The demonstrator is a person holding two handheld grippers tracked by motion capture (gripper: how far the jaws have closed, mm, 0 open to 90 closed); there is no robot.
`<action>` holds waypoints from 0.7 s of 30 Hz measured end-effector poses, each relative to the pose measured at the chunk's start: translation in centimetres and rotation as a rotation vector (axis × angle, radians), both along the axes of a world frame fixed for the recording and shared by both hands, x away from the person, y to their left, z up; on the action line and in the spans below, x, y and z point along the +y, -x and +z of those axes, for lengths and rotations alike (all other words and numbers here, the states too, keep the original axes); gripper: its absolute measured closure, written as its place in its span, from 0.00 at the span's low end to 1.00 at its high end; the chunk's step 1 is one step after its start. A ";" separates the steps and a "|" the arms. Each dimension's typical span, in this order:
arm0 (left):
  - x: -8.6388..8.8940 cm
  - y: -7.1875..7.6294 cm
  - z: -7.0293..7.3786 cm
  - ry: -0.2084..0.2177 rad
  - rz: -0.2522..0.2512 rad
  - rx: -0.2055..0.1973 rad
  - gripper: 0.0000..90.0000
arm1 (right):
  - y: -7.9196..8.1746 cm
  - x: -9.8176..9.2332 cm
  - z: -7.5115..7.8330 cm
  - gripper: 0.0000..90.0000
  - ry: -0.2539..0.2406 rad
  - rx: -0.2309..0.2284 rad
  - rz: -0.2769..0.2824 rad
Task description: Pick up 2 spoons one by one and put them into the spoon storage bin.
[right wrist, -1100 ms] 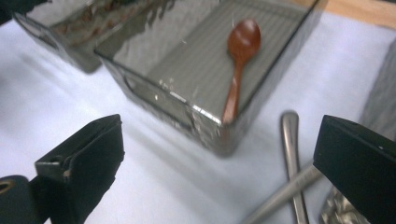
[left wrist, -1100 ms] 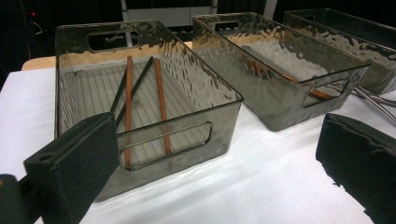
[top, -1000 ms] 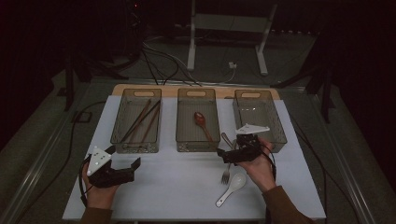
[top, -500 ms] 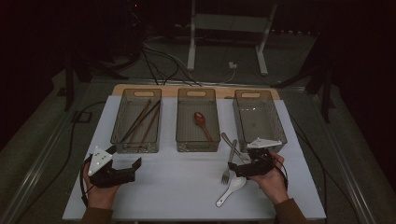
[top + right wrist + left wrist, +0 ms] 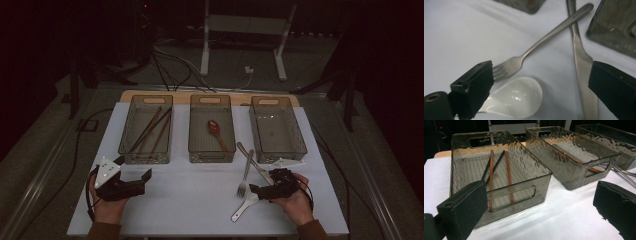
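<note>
White sheet covers the table (image 5: 200, 200), the largest surface in the high view, with a strip of wood board showing behind the bins.

Bins: 3, smoked clear plastic, in one row across the far half of the sheet.
- Left bin (image 5: 146, 129): chopsticks (image 5: 491, 173), brown and black, lying lengthwise. At least 4 sticks seen; exact count unclear.
- Middle bin (image 5: 211, 128): 1 red-brown spoon (image 5: 216, 131), bowl toward the far end.
- Right bin (image 5: 276, 129): no contents visible.

Grippers: 2, one in each hand.
- Left gripper (image 5: 131, 174): on the sheet just in front of the left bin, jaws spread wide, nothing between them. Its own view looks at the near wall of the left bin.
- Right gripper (image 5: 259, 190): low over the loose cutlery, jaws spread wide, gripping nothing. In its own view the jaws bracket the fork tines, the white spoon's bowl and the knife blade.

Loose cutlery on the sheet, in front of the gap between middle and right bins: 3 pieces.
- 1 metal knife (image 5: 580, 62).
- 1 metal fork (image 5: 529, 53), handle crossing the knife's handle.
- 1 white ceramic spoon (image 5: 517, 100), bowl just beside the fork tines.
</note>
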State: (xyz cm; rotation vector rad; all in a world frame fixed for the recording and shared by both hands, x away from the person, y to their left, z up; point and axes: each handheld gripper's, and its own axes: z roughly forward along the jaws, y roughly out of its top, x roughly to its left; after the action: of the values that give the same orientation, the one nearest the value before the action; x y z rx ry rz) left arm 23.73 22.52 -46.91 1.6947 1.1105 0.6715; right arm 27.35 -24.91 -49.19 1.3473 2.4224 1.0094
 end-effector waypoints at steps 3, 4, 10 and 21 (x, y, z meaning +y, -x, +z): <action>0.0 0.0 0.0 -0.001 0.001 0.000 0.01 | 0.2 -0.1 -0.4 0.07 0.005 0.009 -0.002; 0.0 0.0 0.0 0.000 0.002 -0.001 0.01 | 0.2 -0.2 -0.5 0.07 0.006 0.011 0.000; -0.1 0.0 0.0 -0.007 0.003 -0.004 0.01 | 0.4 -0.2 -0.5 0.08 0.000 0.005 0.006; 0.0 0.0 0.1 -0.003 0.004 -0.014 0.01 | 0.8 0.3 -1.1 0.18 0.018 0.009 0.015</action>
State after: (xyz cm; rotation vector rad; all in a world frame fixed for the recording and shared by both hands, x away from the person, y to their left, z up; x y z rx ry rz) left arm 23.75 22.55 -46.77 1.6882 1.1041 0.6875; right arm 26.54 -24.57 -50.32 1.3332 2.4456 0.9841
